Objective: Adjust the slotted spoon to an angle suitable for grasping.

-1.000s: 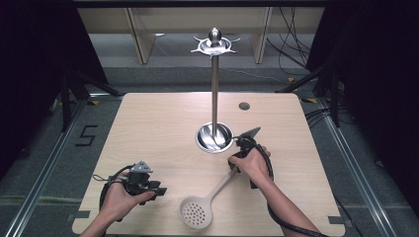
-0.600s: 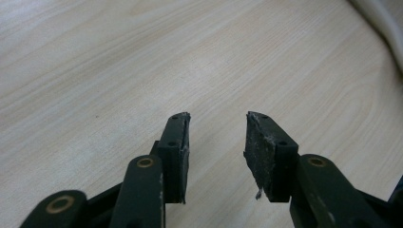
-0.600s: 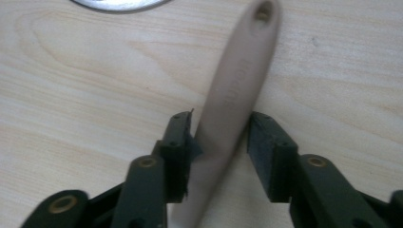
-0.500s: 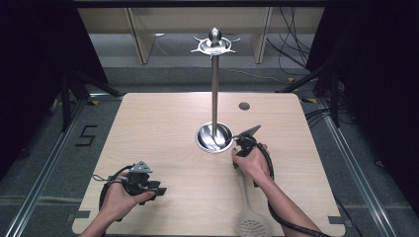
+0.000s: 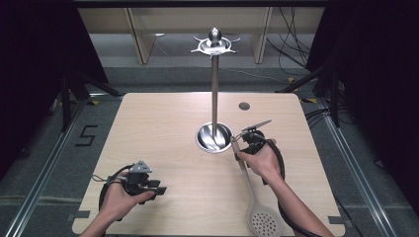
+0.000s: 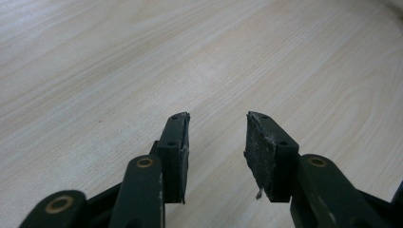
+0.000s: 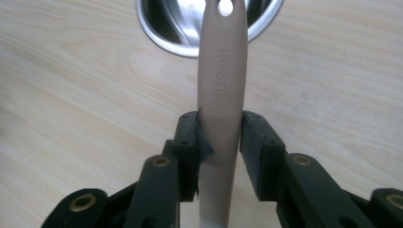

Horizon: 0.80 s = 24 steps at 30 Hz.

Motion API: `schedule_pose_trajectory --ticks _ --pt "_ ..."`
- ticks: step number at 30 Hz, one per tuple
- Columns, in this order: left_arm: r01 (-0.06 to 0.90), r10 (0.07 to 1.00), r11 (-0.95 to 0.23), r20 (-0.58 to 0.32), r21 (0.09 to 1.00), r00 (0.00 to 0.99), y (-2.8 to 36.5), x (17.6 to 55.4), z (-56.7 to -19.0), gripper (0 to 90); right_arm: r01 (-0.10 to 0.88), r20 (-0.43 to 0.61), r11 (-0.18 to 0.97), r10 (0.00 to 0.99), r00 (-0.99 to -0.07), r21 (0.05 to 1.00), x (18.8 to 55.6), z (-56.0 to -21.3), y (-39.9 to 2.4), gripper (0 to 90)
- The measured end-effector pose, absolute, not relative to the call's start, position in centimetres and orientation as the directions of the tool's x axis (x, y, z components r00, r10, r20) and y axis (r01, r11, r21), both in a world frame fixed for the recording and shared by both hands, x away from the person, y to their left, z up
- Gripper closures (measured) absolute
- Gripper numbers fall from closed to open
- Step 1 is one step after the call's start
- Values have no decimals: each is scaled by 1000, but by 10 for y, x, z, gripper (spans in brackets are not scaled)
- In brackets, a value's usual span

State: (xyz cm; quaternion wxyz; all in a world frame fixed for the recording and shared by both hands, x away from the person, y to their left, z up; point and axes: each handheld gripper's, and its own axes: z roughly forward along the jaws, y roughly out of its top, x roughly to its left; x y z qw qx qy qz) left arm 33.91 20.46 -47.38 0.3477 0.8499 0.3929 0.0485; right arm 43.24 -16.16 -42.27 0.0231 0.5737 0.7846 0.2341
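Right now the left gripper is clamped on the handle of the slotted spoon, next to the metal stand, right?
Not quite: the right gripper is the one clamped on the slotted spoon, beside the metal stand. The right gripper view shows its pads on the handle.

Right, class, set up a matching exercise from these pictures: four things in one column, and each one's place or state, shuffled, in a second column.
Things
1. left gripper
2. right gripper
3. skimmer head
4. metal stand

Places or states
A. upright, near the table's middle
B. jaws apart, nothing between them
C. at the table's near edge
D. clamped on the skimmer handle

Pairs: 1-B, 2-D, 3-C, 4-A
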Motion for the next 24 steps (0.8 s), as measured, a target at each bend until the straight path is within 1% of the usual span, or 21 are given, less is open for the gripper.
schedule_pose_trajectory --ticks 2,3,4,5,7,8,9,10,12,15,16,17,18,19,20,21,22,24 --pt "641 708 -437 -198 631 678 204 339 -474 590 872 251 240 895 -369 425 428 -416 -164 691" --pt "632 706 -439 -190 638 682 205 338 -474 590 840 228 272 882 -413 470 428 -414 -167 691" --pt "632 711 -433 -187 643 678 205 339 -474 589 820 223 282 872 -436 498 426 -412 -170 691" --pt "631 712 -430 -187 646 677 205 339 -474 589 832 245 263 874 -420 488 423 -407 -171 691" --pt "623 703 -437 -186 649 687 205 339 -473 585 789 235 285 851 -469 544 419 -402 -177 691" --pt "620 707 -432 -181 655 684 205 339 -474 583 784 243 282 845 -476 554 415 -399 -179 691" --pt "619 705 -429 -184 658 685 205 338 -474 581 775 229 283 849 -477 565 413 -396 -182 691" --pt "619 705 -429 -184 658 685 205 338 -474 577 771 251 263 842 -477 581 409 -394 -183 691" --pt "608 697 -432 -181 666 693 204 338 -474 568 734 245 270 823 -512 624 405 -391 -189 691" --pt "600 700 -430 -171 674 694 204 338 -475 541 719 278 224 815 -508 658 396 -386 -194 691" --pt "598 700 -426 -170 679 693 204 338 -476 532 702 264 241 807 -528 670 395 -384 -198 691" --pt "606 708 -408 -183 683 682 203 338 -477 521 693 268 234 802 -534 682 393 -383 -199 691" --pt "603 709 -408 -179 686 683 203 338 -478 512 687 264 233 801 -537 688 391 -382 -202 691" --pt "595 706 -418 -167 687 688 203 338 -478 502 705 303 191 804 -512 683 386 -380 -200 691" --pt "595 706 -418 -167 687 688 203 338 -478 491 705 303 191 804 -512 683 386 -380 -200 691" --pt "586 703 -433 -151 685 695 204 339 -479 485 650 277 197 787 -552 734 384 -379 -205 691" --pt "585 706 -427 -151 689 692 203 339 -479 482 635 265 205 782 -564 745 383 -378 -207 692" --pt "583 705 -427 -150 691 693 203 339 -479 479 615 267 185 779 -567 767 380 -376 -209 691"
